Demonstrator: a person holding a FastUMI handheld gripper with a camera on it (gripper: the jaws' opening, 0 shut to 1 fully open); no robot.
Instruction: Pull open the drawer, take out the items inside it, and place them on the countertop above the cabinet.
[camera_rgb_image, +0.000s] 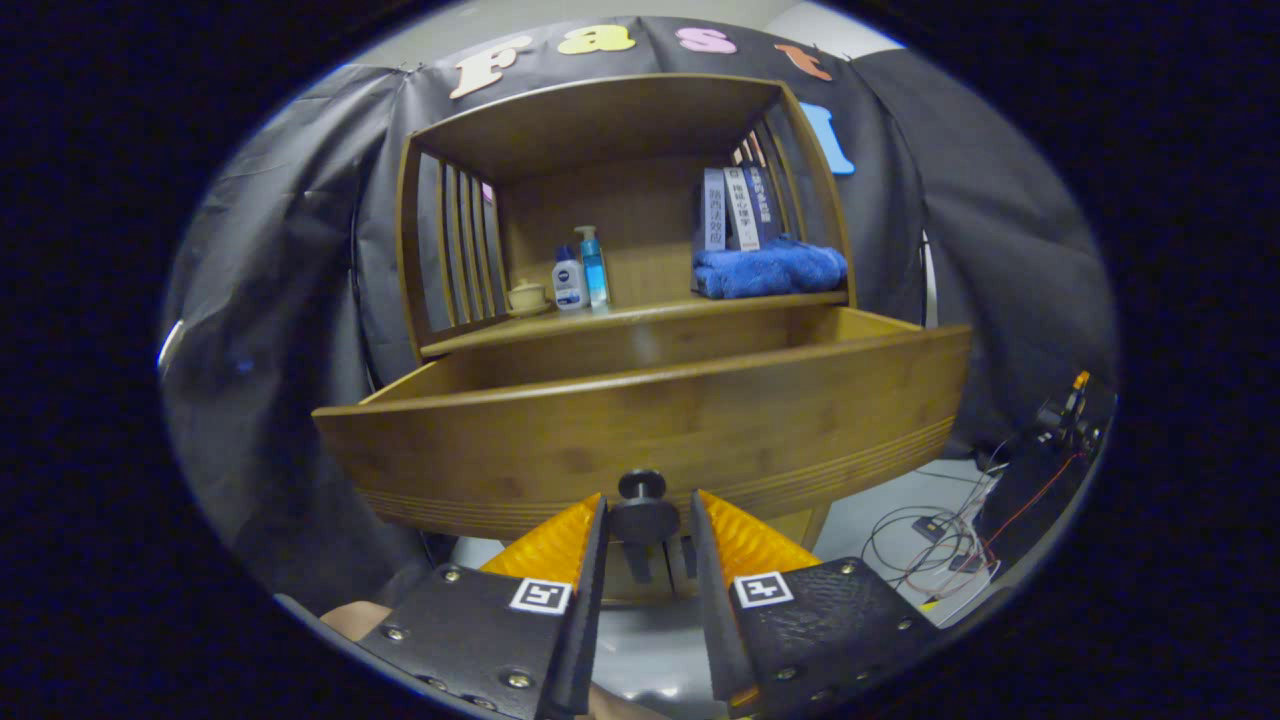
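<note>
- Gripper (646, 520) fingers are sitting on either side of the small dark round knob (643, 492) at the lower middle of the drawer front; the jaws are narrow, flanking the knob closely, but whether both fingers are pressing on it cannot be told.
- Standing pulled out toward the gripper is the wide wooden drawer (650, 420); its curved brown front panel is showing fine grooved lines along the bottom edge.
- Nothing of the drawer's contents is showing, as the tall front panel is hiding the inside.
- Rising behind the drawer is the wooden cabinet (620, 130) with slatted sides, its countertop (640, 313) running just above the open drawer.
- Standing near the countertop's left end are a small cream lidded pot (527, 296), a white bottle with a dark blue cap and round blue label (569, 279), and a clear blue pump bottle (593, 265); the label is too small to read.
- Lying at the countertop's right end is a folded blue towel (768, 269), with upright books (738, 207) just behind it; their spine writing is too small to make out.
- Tangled cables (940, 545) are lying on the pale floor to the right of the cabinet.
</note>
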